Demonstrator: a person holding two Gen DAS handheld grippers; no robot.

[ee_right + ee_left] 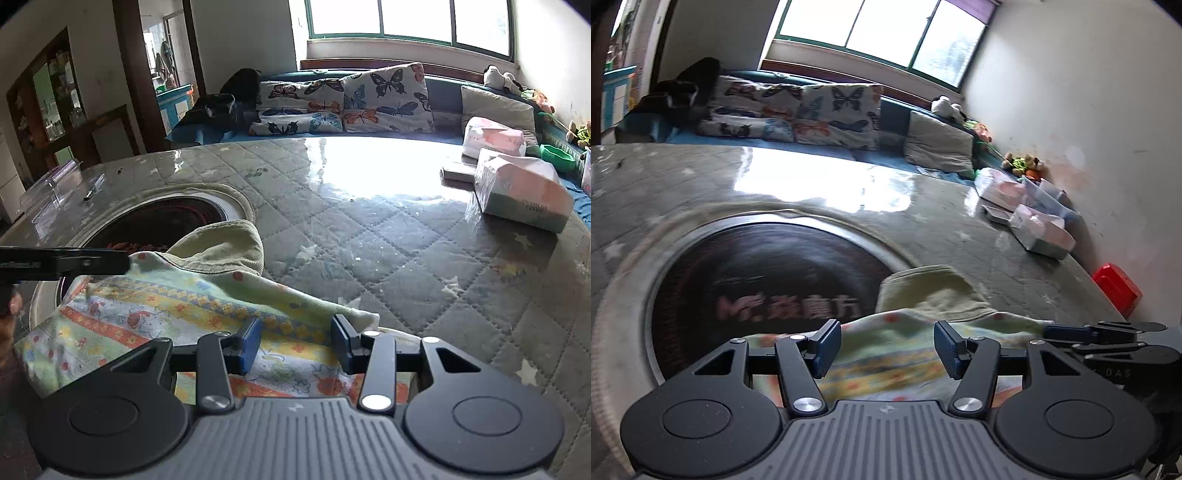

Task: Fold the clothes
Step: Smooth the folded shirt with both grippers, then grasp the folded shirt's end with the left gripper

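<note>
A small garment (177, 314) with orange, yellow and blue patterned bands and a pale green ribbed edge (225, 243) lies rumpled on the table, partly over a round black plate. My right gripper (295, 343) stands open just above its near part, with a raised fold running to the right finger. My left gripper (886, 347) is open too, blue pads wide apart over the same garment (886, 354). From the right wrist view the left gripper (66, 264) shows side-on at the cloth's left edge. The right gripper (1108, 339) shows at the right of the left wrist view.
The table (406, 251) has a quilted grey cover under shiny clear film, with a round black plate (757, 280) set in it. Tissue packs (521, 192) lie at the right, a red box (1117, 288) by the wall, a clear plastic case (51, 192) and pen at the left. A couch with butterfly pillows (384, 99) stands behind.
</note>
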